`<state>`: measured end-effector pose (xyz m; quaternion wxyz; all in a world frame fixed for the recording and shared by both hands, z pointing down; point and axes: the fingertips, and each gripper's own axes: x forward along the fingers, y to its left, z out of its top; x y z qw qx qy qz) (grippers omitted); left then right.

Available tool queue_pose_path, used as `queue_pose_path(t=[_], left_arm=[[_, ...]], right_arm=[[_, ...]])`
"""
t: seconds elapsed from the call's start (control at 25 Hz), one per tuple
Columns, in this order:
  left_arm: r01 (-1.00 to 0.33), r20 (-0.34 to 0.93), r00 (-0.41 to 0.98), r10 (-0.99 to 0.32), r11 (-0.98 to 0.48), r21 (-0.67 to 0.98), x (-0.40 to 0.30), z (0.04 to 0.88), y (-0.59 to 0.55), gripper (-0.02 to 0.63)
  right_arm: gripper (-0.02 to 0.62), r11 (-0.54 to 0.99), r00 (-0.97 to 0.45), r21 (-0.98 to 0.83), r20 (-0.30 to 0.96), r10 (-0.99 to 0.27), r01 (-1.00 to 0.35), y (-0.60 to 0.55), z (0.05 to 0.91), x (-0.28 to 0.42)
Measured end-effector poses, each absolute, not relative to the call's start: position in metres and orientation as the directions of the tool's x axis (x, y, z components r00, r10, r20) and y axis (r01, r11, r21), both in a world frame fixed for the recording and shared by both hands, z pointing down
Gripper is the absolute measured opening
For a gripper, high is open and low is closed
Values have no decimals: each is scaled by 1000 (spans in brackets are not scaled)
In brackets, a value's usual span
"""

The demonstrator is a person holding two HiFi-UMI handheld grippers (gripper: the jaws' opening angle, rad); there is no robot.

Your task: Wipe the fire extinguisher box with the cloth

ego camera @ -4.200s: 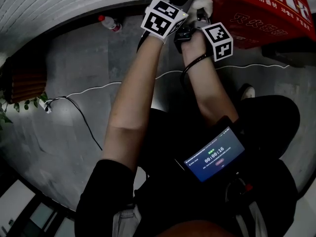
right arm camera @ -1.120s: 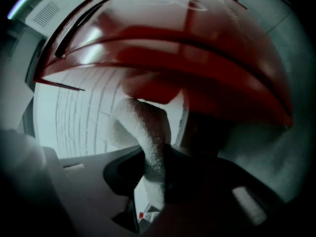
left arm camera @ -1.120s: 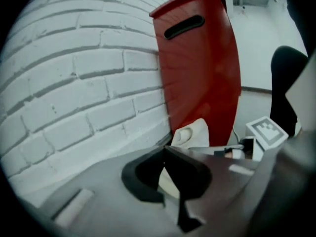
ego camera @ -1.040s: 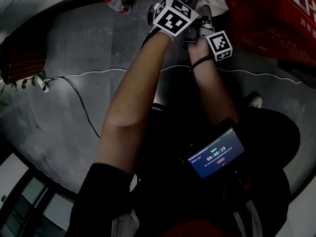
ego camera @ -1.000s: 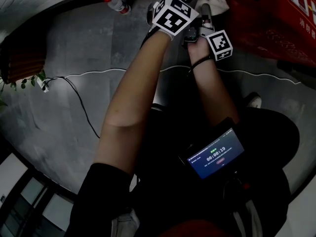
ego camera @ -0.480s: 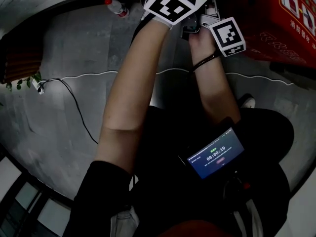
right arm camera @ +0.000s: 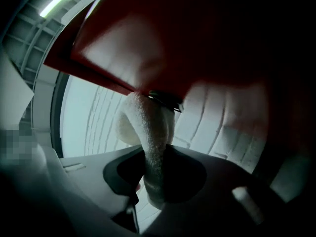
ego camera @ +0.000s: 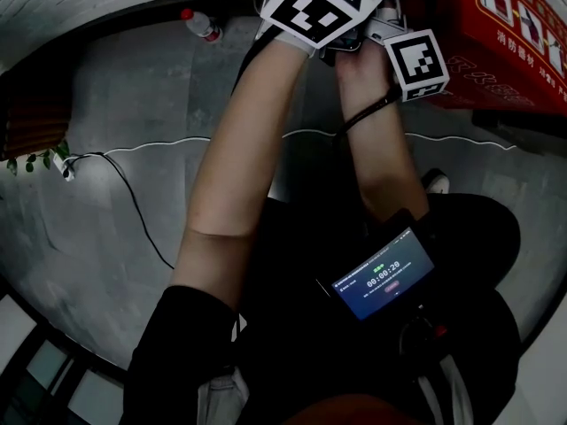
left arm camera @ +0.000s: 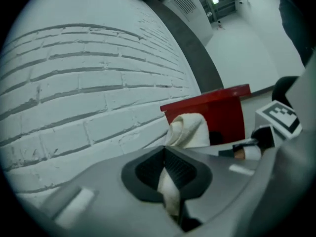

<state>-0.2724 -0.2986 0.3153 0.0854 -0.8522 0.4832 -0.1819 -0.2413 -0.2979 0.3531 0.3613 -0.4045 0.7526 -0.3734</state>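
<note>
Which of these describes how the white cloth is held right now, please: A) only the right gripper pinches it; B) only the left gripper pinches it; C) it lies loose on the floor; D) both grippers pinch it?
D: each gripper view shows its jaws closed on the white cloth, the left gripper and the right gripper alike, close to the red fire extinguisher box.

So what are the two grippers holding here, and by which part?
Both hold the white cloth. The left gripper pinches a thin fold, the right gripper a thicker bunch; the rest bulges past the jaws.
</note>
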Motion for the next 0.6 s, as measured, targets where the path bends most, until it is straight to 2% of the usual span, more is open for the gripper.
queue_pose_path(t=[0.32,0.6], left_arm=[[-791,259,464,-847,-528,-310,-273,332,-301,0],[-769,319,484,-815,-570,-291,-258,364,-306,0]], right_arm=[[86,225,-272,-949,-162,-949,-219,-306,400,-207],[86,132,-234,-981,-97,-967,-142,-307,436,-197]])
